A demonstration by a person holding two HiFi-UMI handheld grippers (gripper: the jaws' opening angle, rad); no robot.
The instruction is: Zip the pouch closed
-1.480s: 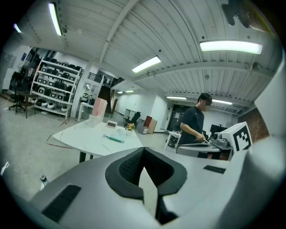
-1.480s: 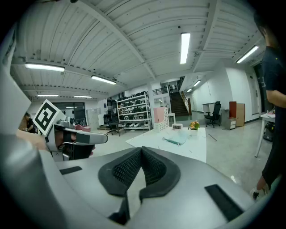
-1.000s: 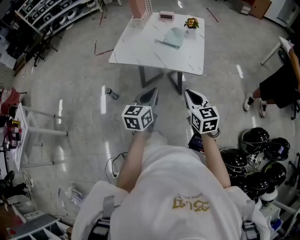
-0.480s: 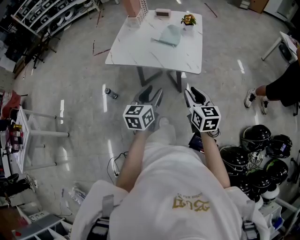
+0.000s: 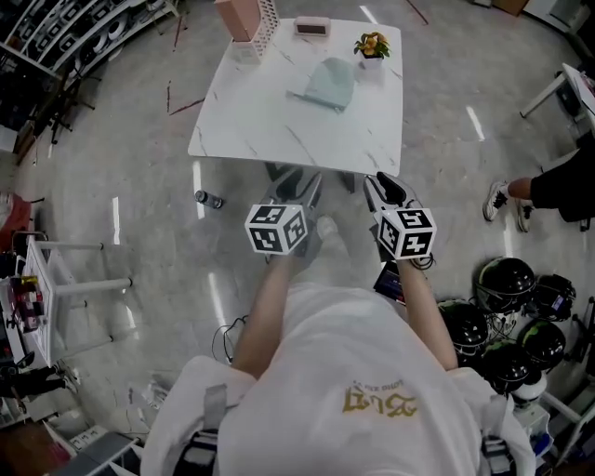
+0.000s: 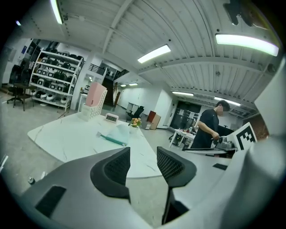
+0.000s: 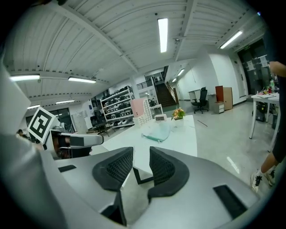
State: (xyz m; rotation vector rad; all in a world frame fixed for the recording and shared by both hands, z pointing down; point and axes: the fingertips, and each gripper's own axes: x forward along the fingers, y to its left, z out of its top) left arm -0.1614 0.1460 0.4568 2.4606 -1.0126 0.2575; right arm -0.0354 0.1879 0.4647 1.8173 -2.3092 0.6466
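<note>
White table [image 5: 260,121] w/ teal pouch [image 5: 325,85], left tool [image 5: 302,182] & right tool [image 5: 383,186] jaws just opened, both empty

We hold both arms forward, left gripper [image 5: 299,188] beside right gripper [image 5: 384,191], jaws just opened, nothing between them.

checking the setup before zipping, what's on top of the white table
On the white table: a pale green pouch, a pink holder, a small clock and a potted flower. The pouch hides whatever lies beneath it.
</note>
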